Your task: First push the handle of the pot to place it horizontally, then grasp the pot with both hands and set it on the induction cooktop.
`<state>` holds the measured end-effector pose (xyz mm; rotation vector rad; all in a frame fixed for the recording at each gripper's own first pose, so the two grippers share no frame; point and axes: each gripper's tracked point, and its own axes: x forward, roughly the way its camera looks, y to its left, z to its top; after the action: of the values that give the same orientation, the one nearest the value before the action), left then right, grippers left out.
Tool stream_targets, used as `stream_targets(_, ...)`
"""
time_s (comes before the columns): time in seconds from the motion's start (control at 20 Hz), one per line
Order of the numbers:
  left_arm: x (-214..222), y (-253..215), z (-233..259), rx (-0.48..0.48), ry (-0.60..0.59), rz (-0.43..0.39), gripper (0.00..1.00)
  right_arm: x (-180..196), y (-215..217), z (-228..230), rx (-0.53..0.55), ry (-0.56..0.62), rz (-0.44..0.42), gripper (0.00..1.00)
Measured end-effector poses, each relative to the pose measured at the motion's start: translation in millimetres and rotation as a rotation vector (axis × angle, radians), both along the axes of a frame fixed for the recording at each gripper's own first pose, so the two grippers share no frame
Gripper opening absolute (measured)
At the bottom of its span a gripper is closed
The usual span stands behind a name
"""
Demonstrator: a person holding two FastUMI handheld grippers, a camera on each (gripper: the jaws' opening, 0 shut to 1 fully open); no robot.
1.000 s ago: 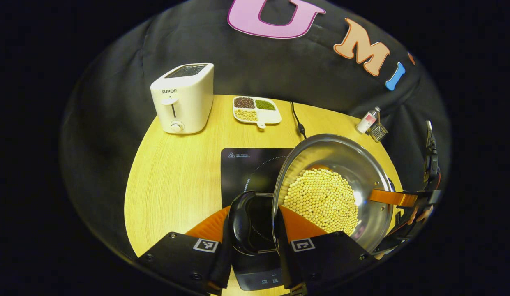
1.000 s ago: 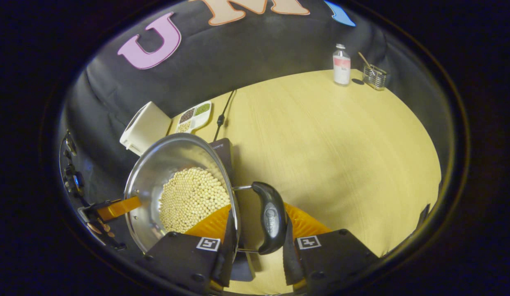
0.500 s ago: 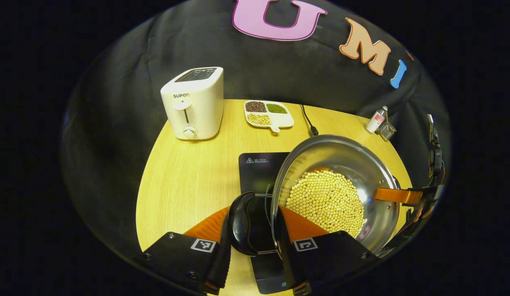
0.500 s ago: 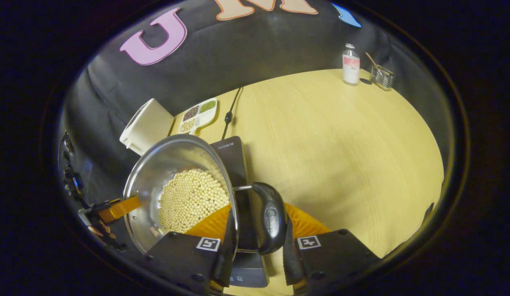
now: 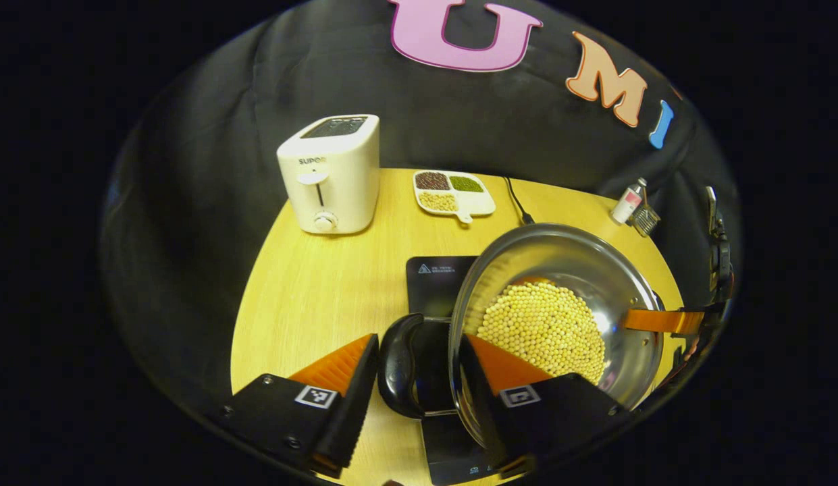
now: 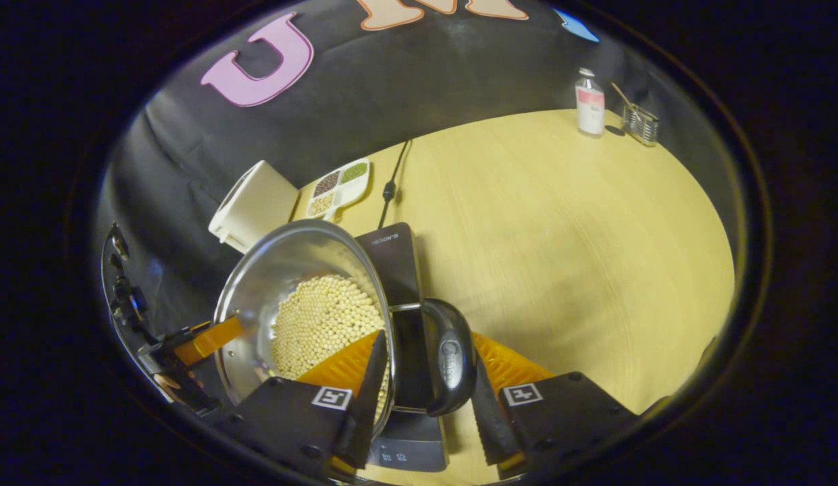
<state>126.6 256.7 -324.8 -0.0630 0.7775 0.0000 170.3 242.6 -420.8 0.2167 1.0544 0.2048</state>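
Our 2 tongs, left [image 5: 413,378] and right [image 6: 425,378], stand spread, each astride a side handle of the bean-laden pot [image 5: 560,270] over the cooktop [image 5: 437,275]; it looks heavy, rigid and slick.

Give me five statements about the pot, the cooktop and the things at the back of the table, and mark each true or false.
1. The round stainless steel pot holds pale yellow beans. True.
2. The pot sits over the flat black induction cooktop. True.
3. The left gripper is clamped shut on the pot's black side handle. False: its jaws are spread, one finger clear of the handle.
4. The white toaster lies on its side. False: it stands upright near the back of the wooden table.
5. The white divided dish is empty. False: dark, green and pale grains fill three compartments.
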Motion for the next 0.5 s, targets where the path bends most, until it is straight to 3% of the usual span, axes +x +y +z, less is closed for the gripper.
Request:
stream_targets(0.05, 3.2, 3.7, 4.3, 0.017, -0.020, 0.019, 0.87, 3.4, -1.9, 6.4, 0.011, -0.020, 0.007, 0.65)
stream_targets(0.1, 1.1, 8.1, 8.9, 0.033, -0.035, 0.033, 1.00, 7.5, -4.7, 11.8, 0.018, -0.044, 0.010, 0.80)
stream_targets(0.25, 2.1, 14.1, 39.0, 0.067, -0.133, 0.080, 0.97, 17.0, -23.0, 33.6, 0.021, -0.137, 0.003, 1.00)
stream_targets(0.3, 3.3, 19.3, 51.6, 0.093, -0.172, 0.113, 0.97, 21.2, -30.4, 46.3, 0.026, -0.176, -0.007, 0.93)
stream_targets(0.45, 1.2, 12.1, 104.9, 0.147, -0.333, 0.157, 0.96, 34.6, -61.5, 91.1, 0.014, -0.310, -0.050, 1.00)
stream_targets(0.5, -1.2, 5.4, 123.1, 0.166, -0.377, 0.159, 0.96, 36.8, -73.6, 106.1, -0.003, -0.348, -0.058, 0.92)
